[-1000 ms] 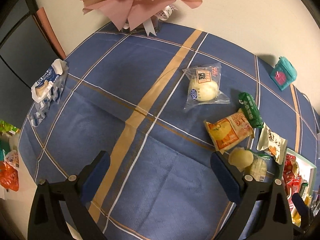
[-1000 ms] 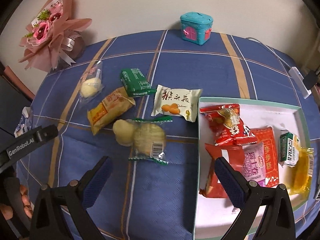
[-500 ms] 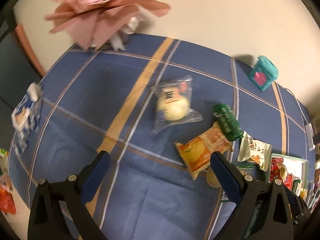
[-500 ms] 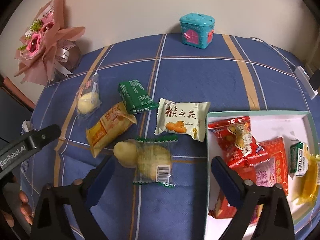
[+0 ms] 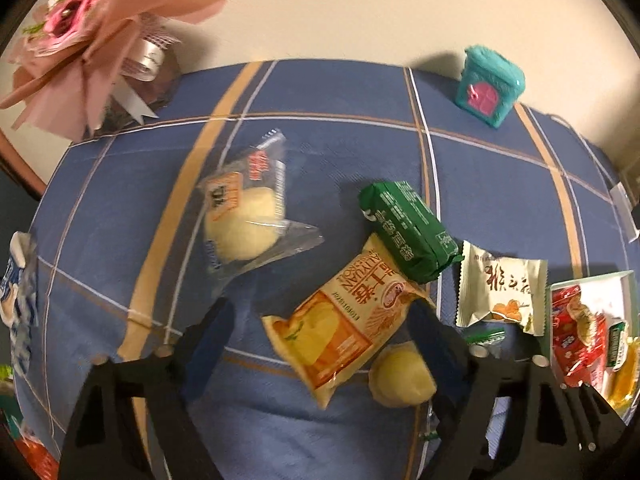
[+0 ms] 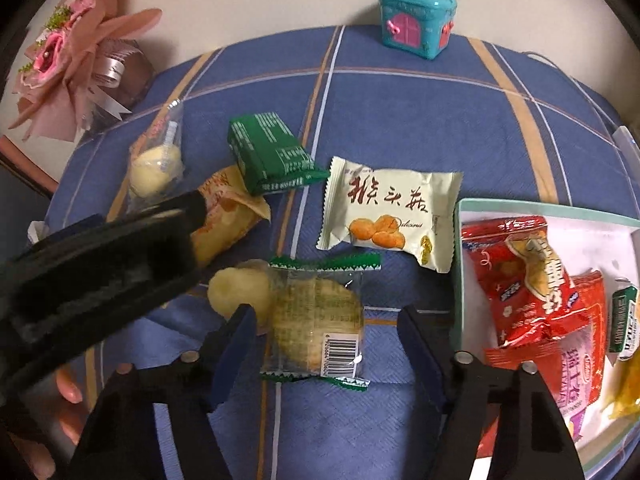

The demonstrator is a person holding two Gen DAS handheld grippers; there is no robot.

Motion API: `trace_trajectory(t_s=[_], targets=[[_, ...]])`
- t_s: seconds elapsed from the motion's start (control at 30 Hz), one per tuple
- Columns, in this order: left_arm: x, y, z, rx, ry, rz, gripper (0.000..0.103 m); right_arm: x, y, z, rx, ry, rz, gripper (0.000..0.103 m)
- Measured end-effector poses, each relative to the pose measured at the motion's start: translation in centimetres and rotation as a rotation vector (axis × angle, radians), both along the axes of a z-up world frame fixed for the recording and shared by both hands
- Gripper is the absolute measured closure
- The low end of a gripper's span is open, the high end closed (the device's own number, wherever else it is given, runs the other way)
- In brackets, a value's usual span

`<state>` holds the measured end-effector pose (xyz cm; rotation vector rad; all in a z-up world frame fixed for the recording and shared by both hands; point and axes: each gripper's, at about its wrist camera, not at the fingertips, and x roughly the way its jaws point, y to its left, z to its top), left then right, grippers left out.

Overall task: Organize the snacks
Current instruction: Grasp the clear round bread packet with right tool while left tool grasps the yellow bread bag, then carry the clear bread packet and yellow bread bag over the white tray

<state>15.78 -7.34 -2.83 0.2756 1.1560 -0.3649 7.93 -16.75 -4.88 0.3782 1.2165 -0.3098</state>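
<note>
In the left wrist view my left gripper [image 5: 320,320] hangs over an orange-yellow snack packet [image 5: 344,328]. Its jaws are closing with the packet between them; the left pad still stands apart from it. My right gripper [image 6: 324,320] straddles a clear green-edged cookie packet [image 6: 316,324]. Those jaws are closing too, and gaps remain on both sides. A bare pale pastry [image 6: 236,292] touches the cookie packet's left end. The white tray with a teal rim [image 6: 520,206] at the right holds red packets [image 6: 532,276].
A green packet [image 6: 268,156], a white packet with orange print [image 6: 388,216] and a bagged pale bun [image 6: 156,164] lie behind on the blue checked cloth. A pink bouquet [image 6: 68,64] stands back left, a teal house box [image 6: 416,20] at the back. The left tool's black body [image 6: 100,256] crowds the right view's left side.
The left gripper swung right from bare cloth to over the orange packet and sank. The right gripper dropped onto the cookie packet. Both pairs of jaws have narrowed.
</note>
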Motion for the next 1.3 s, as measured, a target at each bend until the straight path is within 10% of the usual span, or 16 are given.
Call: trace_trajectory(t_s=[0.67, 1.3], targets=[[-0.5, -0.3, -0.8, 0.011, 0.039, 0.025, 0.073, -0.4, 0.0, -0.4, 0.006, 0.0, 0.0, 0.05], [-2.6, 2.5, 4.4, -0.08, 0.027, 0.143, 0.08, -4.0, -1.4, 5.9, 0.01, -0.109, 0.002, 0.05]])
